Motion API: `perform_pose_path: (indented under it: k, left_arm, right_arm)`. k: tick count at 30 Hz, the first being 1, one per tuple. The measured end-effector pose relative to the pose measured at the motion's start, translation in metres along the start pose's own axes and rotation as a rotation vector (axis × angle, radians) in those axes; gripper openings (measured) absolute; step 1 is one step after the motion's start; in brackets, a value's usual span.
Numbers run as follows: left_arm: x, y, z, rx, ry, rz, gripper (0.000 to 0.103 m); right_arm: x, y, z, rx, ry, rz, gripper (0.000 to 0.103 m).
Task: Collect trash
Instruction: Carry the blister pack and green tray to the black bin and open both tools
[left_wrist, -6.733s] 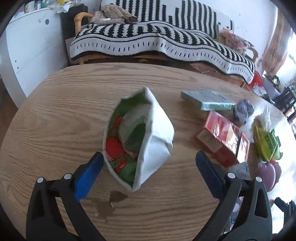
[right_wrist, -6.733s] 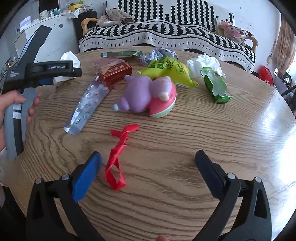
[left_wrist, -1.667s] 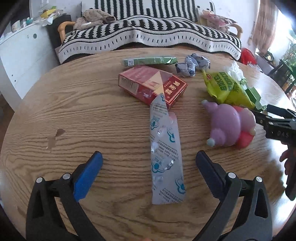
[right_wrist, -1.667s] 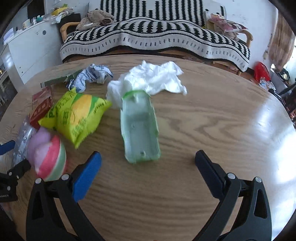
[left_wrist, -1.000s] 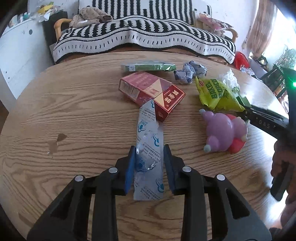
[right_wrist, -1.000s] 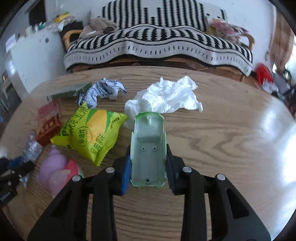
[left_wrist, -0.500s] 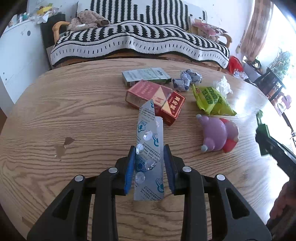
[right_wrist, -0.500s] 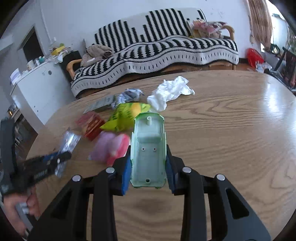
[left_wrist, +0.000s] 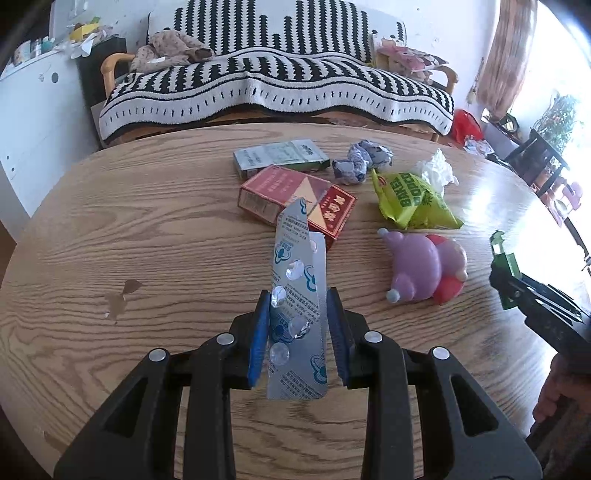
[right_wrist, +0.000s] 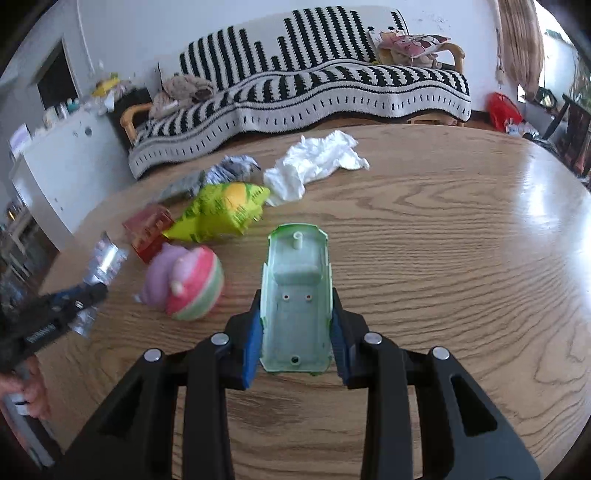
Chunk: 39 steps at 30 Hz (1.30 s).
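My left gripper (left_wrist: 297, 317) is shut on a silver blister pack (left_wrist: 299, 295), lifted off the round wooden table (left_wrist: 147, 229). My right gripper (right_wrist: 295, 317) is shut on a pale green plastic shell (right_wrist: 295, 291), held above the tabletop. Trash lies on the table: a red carton (left_wrist: 295, 199), a grey-green box (left_wrist: 280, 157), a crumpled blue-white wrapper (left_wrist: 360, 160), a yellow-green snack bag (left_wrist: 410, 199) and a white tissue (right_wrist: 314, 160). The right gripper with its green shell (left_wrist: 504, 266) shows at the right edge of the left wrist view; the left one (right_wrist: 62, 302) shows at the left of the right wrist view.
A purple and pink toy (left_wrist: 424, 267) sits on the table right of the blister pack. A sofa with a black-and-white striped cover (left_wrist: 273, 85) stands behind the table, a white cabinet (left_wrist: 33, 110) to the left. A dark stain (left_wrist: 120, 295) marks the wood.
The right gripper has carried the green shell up and to the right, away from the tissue and snack bag. The left gripper has lifted the blister pack slightly and otherwise stayed in place.
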<state>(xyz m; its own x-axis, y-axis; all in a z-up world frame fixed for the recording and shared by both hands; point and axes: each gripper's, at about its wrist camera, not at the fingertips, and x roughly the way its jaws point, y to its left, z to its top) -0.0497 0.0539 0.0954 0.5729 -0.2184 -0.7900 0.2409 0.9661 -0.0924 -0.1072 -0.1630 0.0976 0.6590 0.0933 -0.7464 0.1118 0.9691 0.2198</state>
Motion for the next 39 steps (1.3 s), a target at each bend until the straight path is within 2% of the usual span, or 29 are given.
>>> perform_pose_path:
  k: [7, 31, 34, 37, 39]
  left_arm:
    - [0.003, -0.009, -0.004, 0.044, 0.009, 0.014, 0.030]
    - [0.002, -0.004, 0.000, 0.024, 0.009, -0.007, 0.030]
    - [-0.002, -0.006, 0.001, 0.013, -0.014, -0.001, 0.030]
    - [-0.013, -0.005, 0.002, -0.020, -0.077, 0.050, 0.030]
    - [-0.024, -0.005, 0.000, -0.050, -0.123, 0.056, 0.030]
  right_arm:
    - [-0.003, -0.004, -0.001, 0.003, -0.002, 0.009, 0.033]
    - [0.000, 0.001, 0.000, -0.004, 0.014, 0.018, 0.033]
    - [-0.004, 0.001, 0.001, 0.008, 0.001, 0.027, 0.033]
    - [-0.020, 0.000, 0.003, 0.069, -0.039, 0.065, 0.033]
    - [-0.040, -0.002, 0.004, 0.101, -0.079, 0.081, 0.033]
